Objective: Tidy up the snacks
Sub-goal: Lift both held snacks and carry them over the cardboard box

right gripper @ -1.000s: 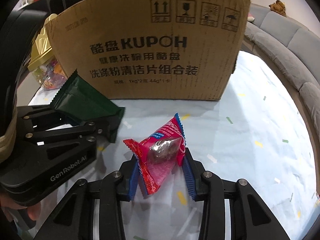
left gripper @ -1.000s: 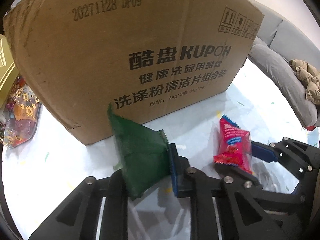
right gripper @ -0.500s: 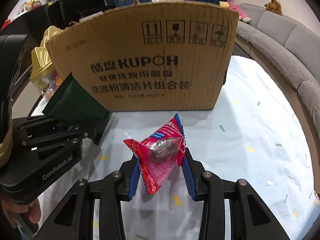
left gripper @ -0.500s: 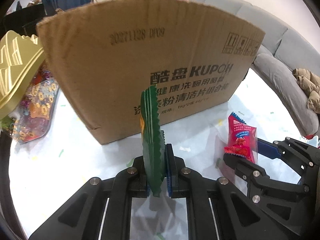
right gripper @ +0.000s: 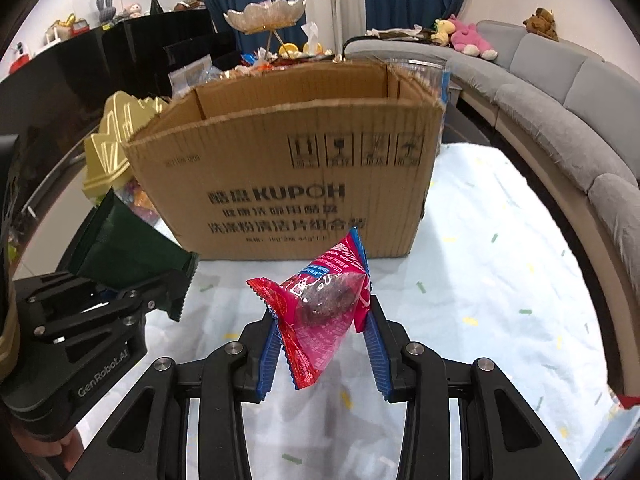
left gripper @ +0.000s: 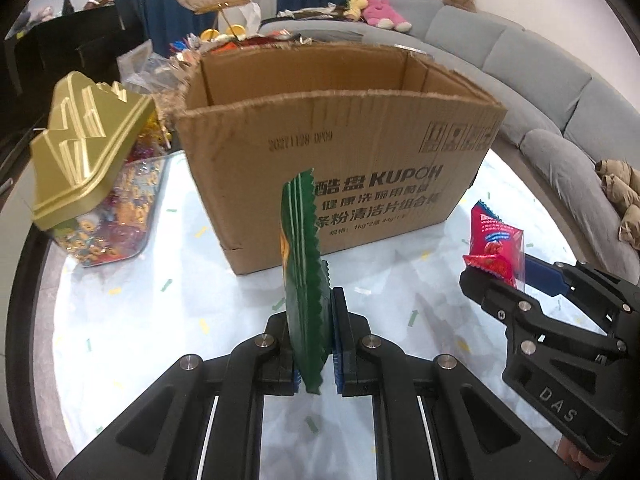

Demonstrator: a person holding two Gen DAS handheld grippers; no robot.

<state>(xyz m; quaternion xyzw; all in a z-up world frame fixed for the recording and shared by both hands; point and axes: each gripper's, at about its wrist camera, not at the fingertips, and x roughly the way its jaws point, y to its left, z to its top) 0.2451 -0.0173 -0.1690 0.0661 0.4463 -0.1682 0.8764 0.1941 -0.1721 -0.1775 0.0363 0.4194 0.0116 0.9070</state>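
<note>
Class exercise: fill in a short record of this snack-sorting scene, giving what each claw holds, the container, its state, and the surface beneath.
left claw: shut on green packet, held edge-on and upright
right claw: shut on red packet
container: cardboard box, marked KUPOH
box state: top open, inside not visible
packets: both in front of the box, not in it
surface: table, pale cloth with confetti specks

Green packet (left gripper: 304, 280), red packet (right gripper: 320, 312), brown box (left gripper: 340, 152).
</note>
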